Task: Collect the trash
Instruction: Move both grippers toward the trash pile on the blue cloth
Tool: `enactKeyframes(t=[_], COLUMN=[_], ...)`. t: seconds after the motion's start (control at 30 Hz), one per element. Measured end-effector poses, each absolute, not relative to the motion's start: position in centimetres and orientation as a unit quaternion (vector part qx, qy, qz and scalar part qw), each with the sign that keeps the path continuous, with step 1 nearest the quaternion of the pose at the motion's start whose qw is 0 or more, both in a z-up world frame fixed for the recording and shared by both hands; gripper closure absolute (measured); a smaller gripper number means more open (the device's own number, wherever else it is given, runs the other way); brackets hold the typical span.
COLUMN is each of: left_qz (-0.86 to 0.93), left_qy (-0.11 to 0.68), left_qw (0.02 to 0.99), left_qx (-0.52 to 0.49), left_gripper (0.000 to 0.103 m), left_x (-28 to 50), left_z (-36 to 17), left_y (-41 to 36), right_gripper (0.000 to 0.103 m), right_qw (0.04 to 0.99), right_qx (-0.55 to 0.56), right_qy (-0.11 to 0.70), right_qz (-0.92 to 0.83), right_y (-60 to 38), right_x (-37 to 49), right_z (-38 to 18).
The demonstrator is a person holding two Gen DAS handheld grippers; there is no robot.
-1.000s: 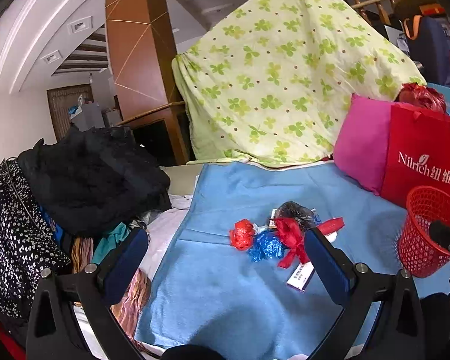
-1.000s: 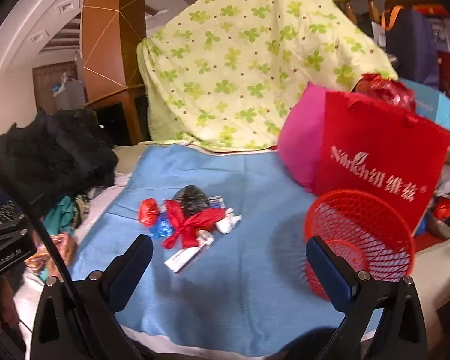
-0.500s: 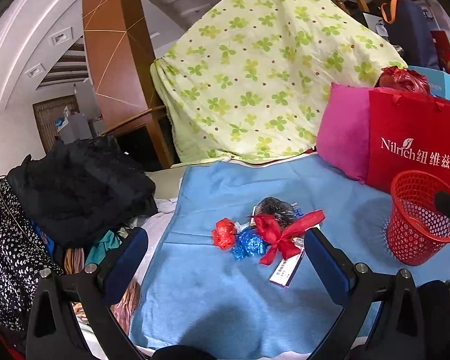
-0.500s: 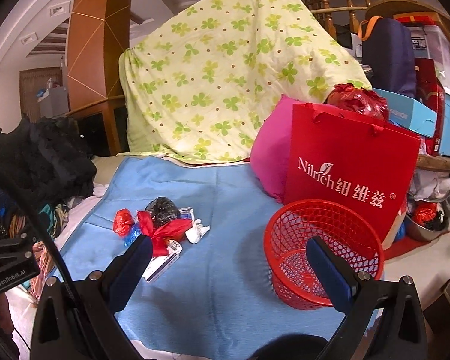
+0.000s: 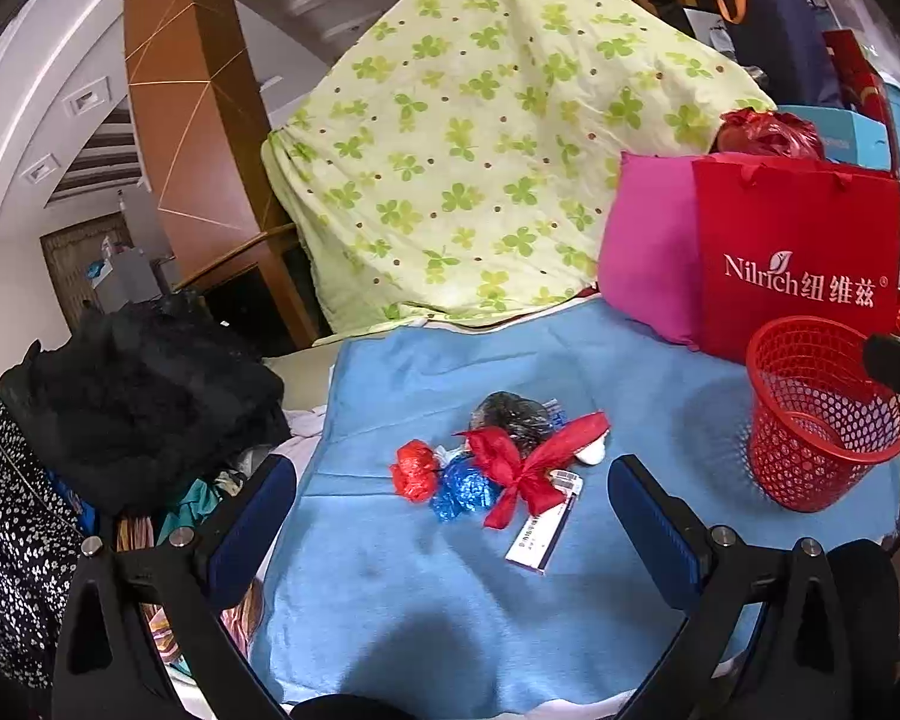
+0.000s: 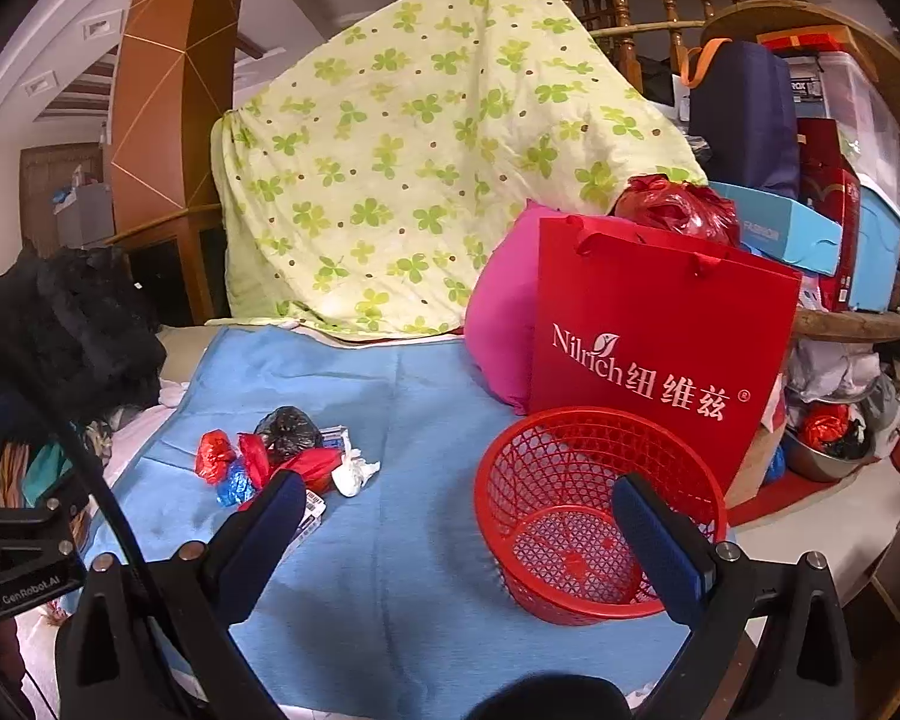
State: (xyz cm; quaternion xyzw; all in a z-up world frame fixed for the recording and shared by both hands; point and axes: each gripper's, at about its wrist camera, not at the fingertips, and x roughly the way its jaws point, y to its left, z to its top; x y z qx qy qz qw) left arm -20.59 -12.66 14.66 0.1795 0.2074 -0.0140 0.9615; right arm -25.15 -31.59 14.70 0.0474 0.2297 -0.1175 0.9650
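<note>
A heap of trash lies on the blue cloth (image 5: 414, 588): a red crumpled wrapper (image 5: 415, 469), a blue foil wrapper (image 5: 462, 487), a red ribbon bow (image 5: 525, 468), a black plastic bag (image 5: 510, 414), a white tissue (image 6: 354, 474) and a small white box (image 5: 540, 537). The red mesh basket (image 6: 570, 516) stands empty at the cloth's right. My left gripper (image 5: 450, 522) is open, held short of the heap. My right gripper (image 6: 459, 540) is open, its right finger over the basket's near rim, nothing between the fingers.
A red paper bag (image 6: 660, 348) and pink cushion (image 6: 498, 324) stand behind the basket. A green clover quilt (image 6: 426, 168) drapes at the back. Black clothes (image 5: 138, 396) pile up on the left. Boxes and bags crowd the right side (image 6: 810, 228).
Both cameras have swung. In the left view the heap has drifted back toward centre between the fingers. In the right view the basket has moved left and nearer, the heap to the left.
</note>
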Motion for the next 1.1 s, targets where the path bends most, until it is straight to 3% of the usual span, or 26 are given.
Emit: enactKeyframes(t=[1.1], left_qz=[-0.074], left_qy=[0.223], left_qw=[0.948], left_qx=[0.214], left_gripper=[0.000], left_x=[-20.0], left_z=[13.3], left_y=[-16.2], right_gripper=[0.000], right_qw=[0.960], right_qx=[0.070], right_qy=[0.229], right_qz=[-0.145], right_y=[-34.4], right_x=[-25.8], right_z=[14.2])
